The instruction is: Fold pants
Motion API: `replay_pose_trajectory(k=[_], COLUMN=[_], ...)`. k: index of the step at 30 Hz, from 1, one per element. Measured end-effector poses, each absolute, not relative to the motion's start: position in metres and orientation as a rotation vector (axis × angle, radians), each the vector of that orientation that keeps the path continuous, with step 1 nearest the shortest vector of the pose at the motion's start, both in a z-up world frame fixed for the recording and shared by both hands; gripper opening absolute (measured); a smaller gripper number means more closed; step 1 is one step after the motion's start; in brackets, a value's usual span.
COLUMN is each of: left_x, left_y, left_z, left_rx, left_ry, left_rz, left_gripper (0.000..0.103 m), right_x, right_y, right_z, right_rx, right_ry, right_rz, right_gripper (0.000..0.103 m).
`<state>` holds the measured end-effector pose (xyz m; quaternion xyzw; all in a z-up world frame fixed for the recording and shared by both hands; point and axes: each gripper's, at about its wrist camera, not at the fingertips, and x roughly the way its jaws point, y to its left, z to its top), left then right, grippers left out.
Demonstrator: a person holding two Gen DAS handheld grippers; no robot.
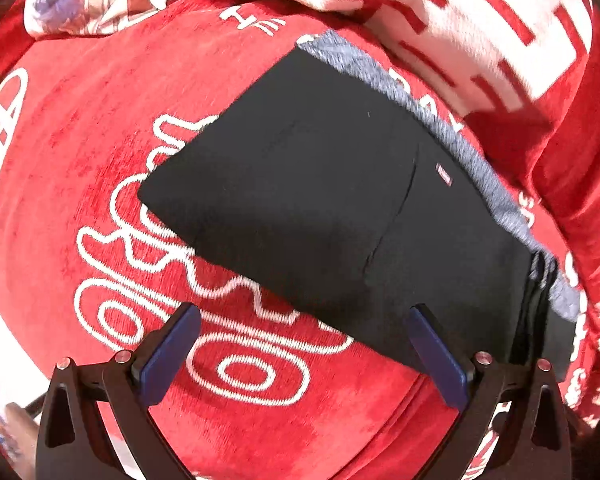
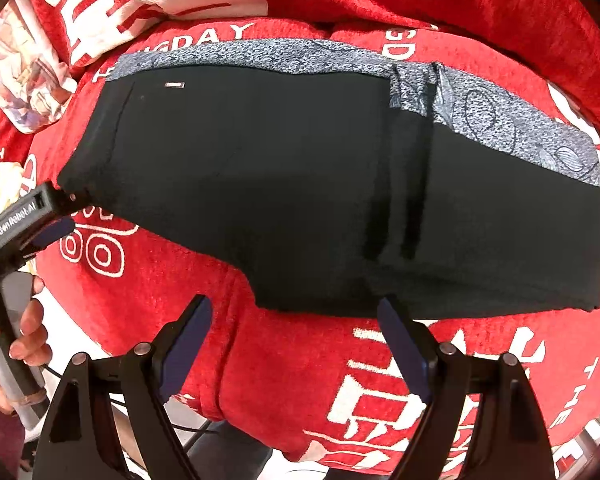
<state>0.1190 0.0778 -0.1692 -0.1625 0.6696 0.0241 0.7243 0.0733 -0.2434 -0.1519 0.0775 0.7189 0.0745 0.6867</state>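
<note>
Your left gripper [image 1: 302,340] is spread wide and holds nothing — its right finger [image 1: 436,354] overlaps the near edge of the pants [image 1: 320,208], though contact is unclear. Your right gripper [image 2: 294,340] is just as wide apart and empty, poised at the same near edge. The black pants lie folded on the red blanket [image 1: 80,140], their grey patterned waistband [image 2: 260,54] along the far side.
</note>
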Motion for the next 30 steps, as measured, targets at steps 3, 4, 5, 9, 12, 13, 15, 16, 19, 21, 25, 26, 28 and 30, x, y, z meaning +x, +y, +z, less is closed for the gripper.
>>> replay_pose_trajectory(k=[3, 4, 5, 9, 12, 13, 15, 16, 19, 21, 25, 26, 28, 30], left_x=[0.125, 0.125, 0.126, 0.125, 0.124, 0.123, 0.122, 0.123, 0.125, 0.127, 0.128, 0.127, 0.127, 0.127], left_y=[0.095, 0.101, 0.109, 0.124, 0.132, 0.129, 0.132, 0.128, 0.124, 0.122, 0.119, 0.119, 0.118, 0.118], left_z=[-0.168, -0.169, -0.171, -0.176, -0.185, -0.188, -0.188, -0.19, -0.192, -0.196, -0.196, -0.194, -0.189, -0.179], left_rx=[-0.457, -0.501, -0.546, -0.645, -0.717, -0.741, -0.785, -0.806, -0.861, -0.854, -0.868, -0.878, -0.902, -0.931], left_ry=[1.452, 1.446, 1.439, 1.421, 1.412, 1.403, 1.371, 1.36, 1.337, 1.325, 1.292, 1.285, 1.265, 1.218], left_rz=[0.017, 0.004, -0.011, -0.056, -0.087, -0.089, -0.1, -0.109, -0.145, -0.147, -0.131, -0.123, -0.137, -0.182], left_gripper=[0.103, 0.103, 0.103, 0.103, 0.103, 0.103, 0.103, 0.103, 0.103, 0.103, 0.103, 0.103, 0.103, 0.103], right_x=[0.073, 0.073, 0.073, 0.074, 0.075, 0.075, 0.075, 0.075, 0.076, 0.076, 0.076, 0.077, 0.078, 0.079], right_y=[-0.242, -0.242, -0.242, -0.243, -0.241, -0.241, -0.24, -0.239, -0.237, -0.235, -0.231, -0.229, -0.226, -0.225], right_z=[-0.153, -0.154, -0.154, -0.157, -0.157, -0.157, -0.158, -0.159, -0.162, -0.163, -0.166, -0.166, -0.165, -0.162], right_rx=[0.179, 0.18, 0.182, 0.198, 0.199, 0.199, 0.2, 0.2, 0.2, 0.202, 0.201, 0.2, 0.197, 0.19], right_ry=[1.612, 1.612, 1.612, 1.617, 1.615, 1.615, 1.618, 1.62, 1.624, 1.624, 1.629, 1.631, 1.632, 1.623], right_rz=[0.175, 0.176, 0.177, 0.179, 0.191, 0.193, 0.198, 0.198, 0.203, 0.207, 0.219, 0.22, 0.229, 0.241], right_gripper=[0.087, 0.087, 0.087, 0.087, 0.087, 0.087, 0.087, 0.087, 0.087, 0.087, 0.087, 0.087, 0.087, 0.087])
